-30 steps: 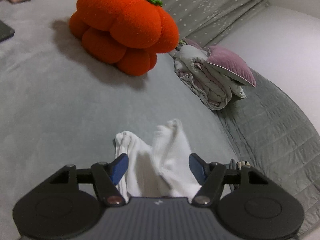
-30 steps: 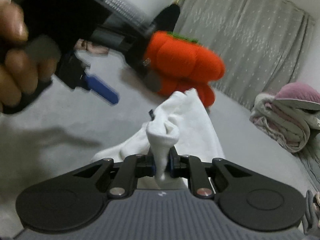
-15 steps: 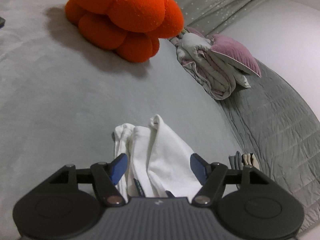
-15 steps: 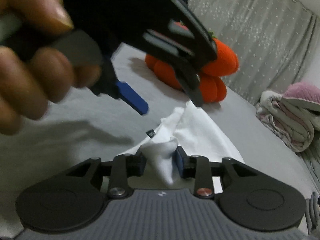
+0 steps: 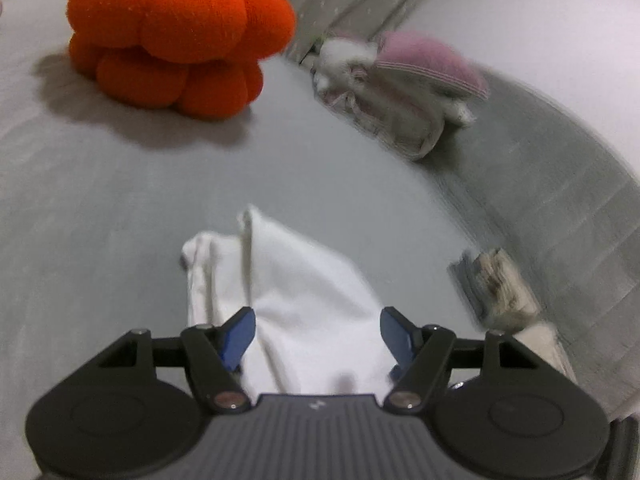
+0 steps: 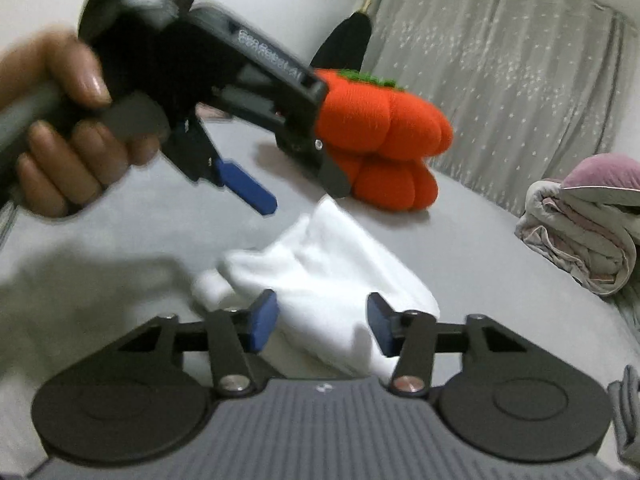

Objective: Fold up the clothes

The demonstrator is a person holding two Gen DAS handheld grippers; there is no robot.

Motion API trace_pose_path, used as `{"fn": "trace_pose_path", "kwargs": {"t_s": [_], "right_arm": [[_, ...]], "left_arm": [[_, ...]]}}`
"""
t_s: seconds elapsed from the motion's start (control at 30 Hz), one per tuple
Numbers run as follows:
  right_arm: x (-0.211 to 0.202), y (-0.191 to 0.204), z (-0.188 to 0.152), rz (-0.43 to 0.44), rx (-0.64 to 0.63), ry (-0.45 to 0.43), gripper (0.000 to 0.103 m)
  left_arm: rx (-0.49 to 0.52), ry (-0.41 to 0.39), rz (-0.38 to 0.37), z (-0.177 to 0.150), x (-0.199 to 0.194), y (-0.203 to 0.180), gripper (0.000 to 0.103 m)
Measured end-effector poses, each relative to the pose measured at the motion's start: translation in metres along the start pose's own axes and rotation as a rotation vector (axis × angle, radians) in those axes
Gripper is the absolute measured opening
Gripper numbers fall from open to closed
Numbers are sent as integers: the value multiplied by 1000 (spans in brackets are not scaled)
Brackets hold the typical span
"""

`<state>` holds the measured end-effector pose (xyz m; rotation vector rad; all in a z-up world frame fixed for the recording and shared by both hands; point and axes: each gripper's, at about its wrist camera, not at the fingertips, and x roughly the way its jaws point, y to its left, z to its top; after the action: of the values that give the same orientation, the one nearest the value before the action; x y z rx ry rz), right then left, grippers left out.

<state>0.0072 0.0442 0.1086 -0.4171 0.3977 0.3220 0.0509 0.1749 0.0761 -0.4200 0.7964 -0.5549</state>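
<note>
Right hand-held gripper now apart, off white garment beneath; left hand-held gripper apart above it.

The left tool has its blue-padded fingers spread wide apart, gripping nothing, and points forward and down. The right tool is likewise spread, its blue pads well apart with nothing clamped between them. Seen from the right wrist, the person's left hand wraps around the left tool's handle, fingers curled on the trigger, holding that tool raised and angled downward to the right.
</note>
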Motion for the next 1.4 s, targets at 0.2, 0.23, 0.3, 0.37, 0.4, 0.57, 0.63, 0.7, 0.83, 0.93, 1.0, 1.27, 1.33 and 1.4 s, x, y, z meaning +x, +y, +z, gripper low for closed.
{"fn": "trace_pose_path", "kwargs": {"t_s": [0.2,0.23,0.3,0.37,0.4,0.57,0.63,0.7,0.83,0.93,1.0,1.27,1.33,1.4], "right_arm": [[-2,9,-4,20,4,0,47],[-2,10,-5,22,5,1,47],[-3,12,-6,22,11,4,41],[-4,15,-7,27,21,6,36],[-5,16,-7,31,27,5,35],[-7,19,-8,41,31,6,33],[-4,18,-7,43,35,8,34],[-4,19,-6,46,36,4,37],[-6,22,-8,62,3,-13,45],[-8,28,-11,62,-39,-30,45],[-6,34,-11,57,-84,-37,45],[14,47,-6,14,-135,-9,16],[16,47,-5,7,-115,-11,14],[13,43,-2,-3,-61,-35,13]], "left_arm": [[22,39,70,-6,17,-3,40],[20,46,81,-6,20,-2,32],[14,61,93,-6,27,0,20],[10,71,93,-6,32,1,19],[6,70,94,-6,31,3,19],[-12,59,96,-7,26,8,6],[-19,54,98,-8,24,10,6],[-30,44,97,-8,20,13,6],[-45,31,86,-8,15,16,6],[-54,27,79,-8,13,18,6],[-72,18,78,-7,11,19,5],[-108,-12,101,-6,2,26,5],[-117,-22,102,-5,-1,30,5],[-117,-29,99,-4,-1,31,5]]}}
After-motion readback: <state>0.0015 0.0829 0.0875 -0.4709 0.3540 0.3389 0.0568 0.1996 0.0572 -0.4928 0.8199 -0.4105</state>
